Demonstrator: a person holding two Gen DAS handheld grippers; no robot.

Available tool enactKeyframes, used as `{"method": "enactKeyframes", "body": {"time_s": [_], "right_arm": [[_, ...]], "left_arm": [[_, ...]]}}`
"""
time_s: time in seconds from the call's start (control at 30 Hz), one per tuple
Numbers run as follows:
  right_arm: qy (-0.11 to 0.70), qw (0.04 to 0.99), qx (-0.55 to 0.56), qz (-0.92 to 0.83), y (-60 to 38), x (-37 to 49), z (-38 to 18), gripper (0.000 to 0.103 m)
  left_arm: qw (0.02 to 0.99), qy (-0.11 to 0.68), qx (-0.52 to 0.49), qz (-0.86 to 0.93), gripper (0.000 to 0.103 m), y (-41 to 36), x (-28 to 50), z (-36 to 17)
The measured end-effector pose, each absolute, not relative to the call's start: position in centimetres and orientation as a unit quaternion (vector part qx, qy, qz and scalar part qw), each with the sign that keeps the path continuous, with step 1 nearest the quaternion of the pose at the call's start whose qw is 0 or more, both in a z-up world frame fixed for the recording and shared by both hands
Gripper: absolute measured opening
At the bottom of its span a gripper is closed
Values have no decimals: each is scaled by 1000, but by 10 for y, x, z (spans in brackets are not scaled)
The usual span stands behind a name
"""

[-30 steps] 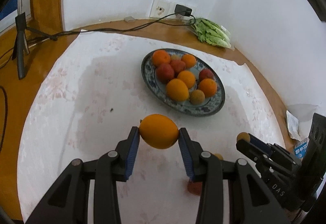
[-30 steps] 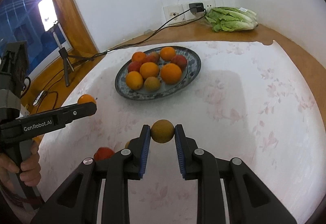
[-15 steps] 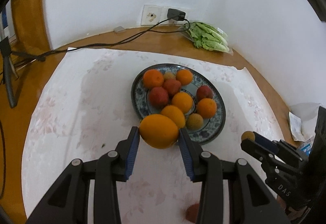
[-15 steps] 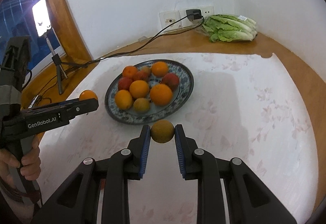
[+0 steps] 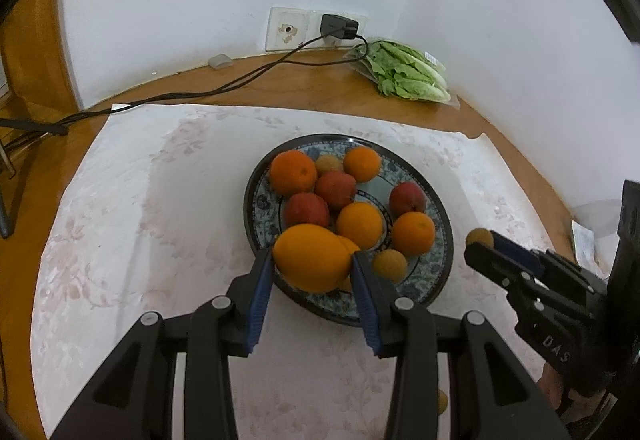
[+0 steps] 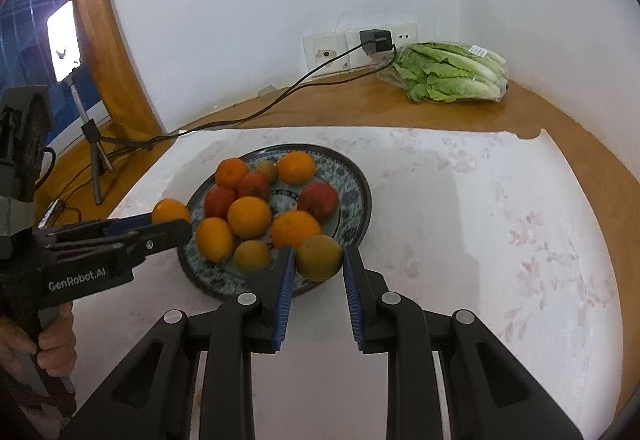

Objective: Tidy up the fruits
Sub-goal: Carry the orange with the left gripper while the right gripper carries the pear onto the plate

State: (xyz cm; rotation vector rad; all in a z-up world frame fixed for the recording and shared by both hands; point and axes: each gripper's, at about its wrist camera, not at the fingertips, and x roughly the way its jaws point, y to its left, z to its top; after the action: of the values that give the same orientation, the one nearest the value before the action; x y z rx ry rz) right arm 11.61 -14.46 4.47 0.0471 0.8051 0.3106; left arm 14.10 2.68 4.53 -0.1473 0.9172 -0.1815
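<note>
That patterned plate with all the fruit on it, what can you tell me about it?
The plate is round and shallow, seemingly glazed ceramic, with a dark rim and a blue floral band around a pale centre. It lies flat on the white flowered tablecloth. It holds oranges, red fruits and small brownish ones. The left tongs hold an orange fruit over its near edge.

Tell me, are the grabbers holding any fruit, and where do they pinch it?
Yes. The left hand-held gripper pinches a big orange fruit by its two sides. The right hand-held gripper pinches a small brownish fruit by its sides.
</note>
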Motion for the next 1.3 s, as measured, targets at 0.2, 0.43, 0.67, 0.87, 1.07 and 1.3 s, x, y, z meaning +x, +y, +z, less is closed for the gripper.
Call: {"method": "enactKeyframes", "body": {"time_s": [0.2, 0.43, 0.67, 0.87, 1.07, 1.3], "right_arm": [[387, 910, 32, 146, -145, 127, 38, 26], [379, 914, 28, 143, -141, 135, 32, 26], [371, 917, 21, 144, -138, 138, 29, 25], [368, 919, 19, 144, -136, 142, 29, 25], [356, 922, 26, 149, -133, 148, 33, 25], [367, 914, 0, 173, -121, 157, 41, 25]], "left_arm": [[897, 430, -61, -87, 41, 25, 146, 43], [904, 413, -46, -105, 41, 17, 151, 44], [904, 409, -51, -115, 41, 14, 154, 40], [901, 414, -53, -118, 41, 14, 159, 37], [899, 419, -47, -118, 41, 11, 164, 38], [899, 423, -9, -113, 41, 0, 172, 43]]}}
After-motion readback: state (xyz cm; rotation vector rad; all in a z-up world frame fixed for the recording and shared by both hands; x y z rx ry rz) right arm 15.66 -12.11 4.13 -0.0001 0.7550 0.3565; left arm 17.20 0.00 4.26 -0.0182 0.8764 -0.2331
